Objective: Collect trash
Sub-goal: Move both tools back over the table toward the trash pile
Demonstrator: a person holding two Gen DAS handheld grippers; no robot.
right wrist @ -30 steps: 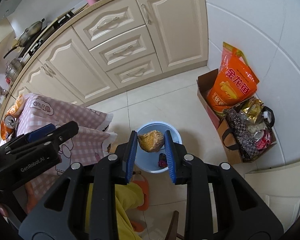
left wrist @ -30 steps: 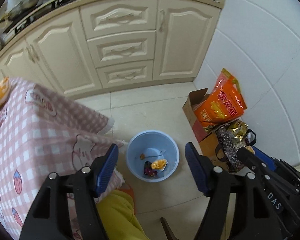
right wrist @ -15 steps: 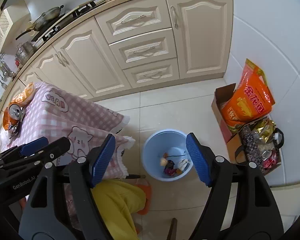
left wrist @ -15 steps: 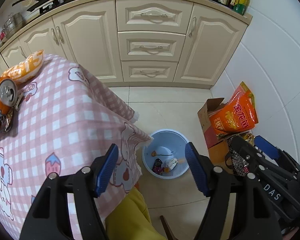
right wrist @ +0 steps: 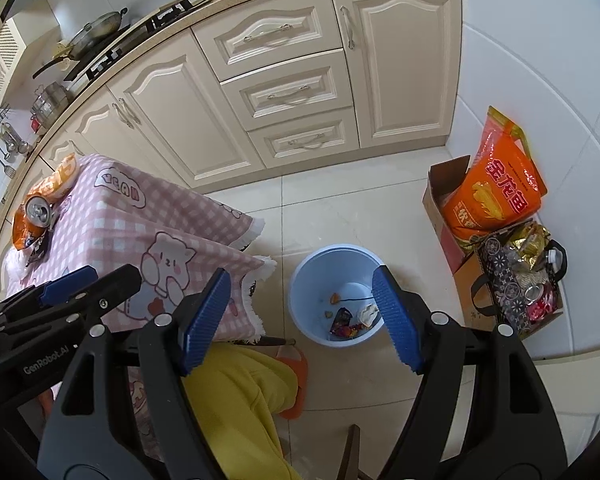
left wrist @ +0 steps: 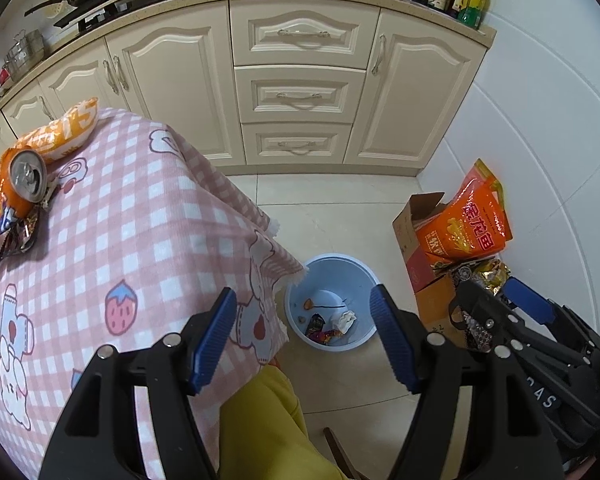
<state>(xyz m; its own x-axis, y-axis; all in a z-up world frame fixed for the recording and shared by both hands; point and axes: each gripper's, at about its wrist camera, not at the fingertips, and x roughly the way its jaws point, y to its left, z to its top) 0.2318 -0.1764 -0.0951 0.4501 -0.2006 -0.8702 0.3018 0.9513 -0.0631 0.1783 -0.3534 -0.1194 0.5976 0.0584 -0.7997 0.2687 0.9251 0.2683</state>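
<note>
A light blue bin (left wrist: 360, 280) (right wrist: 312, 276) stands on the tiled floor beside the table, with wrappers and a crumpled white paper (left wrist: 345, 319) (right wrist: 367, 312) inside. My left gripper (left wrist: 302, 336) is open and empty, high above the table corner and bin. My right gripper (right wrist: 300, 316) is open and empty, above the bin. On the pink checked tablecloth (left wrist: 140, 220) (right wrist: 132, 216) at the far left lie an orange can (left wrist: 26, 178) (right wrist: 38, 212), an orange snack bag (left wrist: 64, 128) (right wrist: 58, 178) and dark wrappers (left wrist: 18, 236).
Cream kitchen cabinets (left wrist: 296, 92) line the back. At the right wall stand a cardboard box with an orange bag (left wrist: 460, 224) (right wrist: 496, 192) and a full dark bag (right wrist: 520, 280). A yellow-trousered leg (right wrist: 240, 392) and orange slipper (right wrist: 296, 376) are below me.
My right gripper opened and let go of the brownish crumpled trash it held over the bin. Both grippers rose and shifted left, so more of the table shows.
</note>
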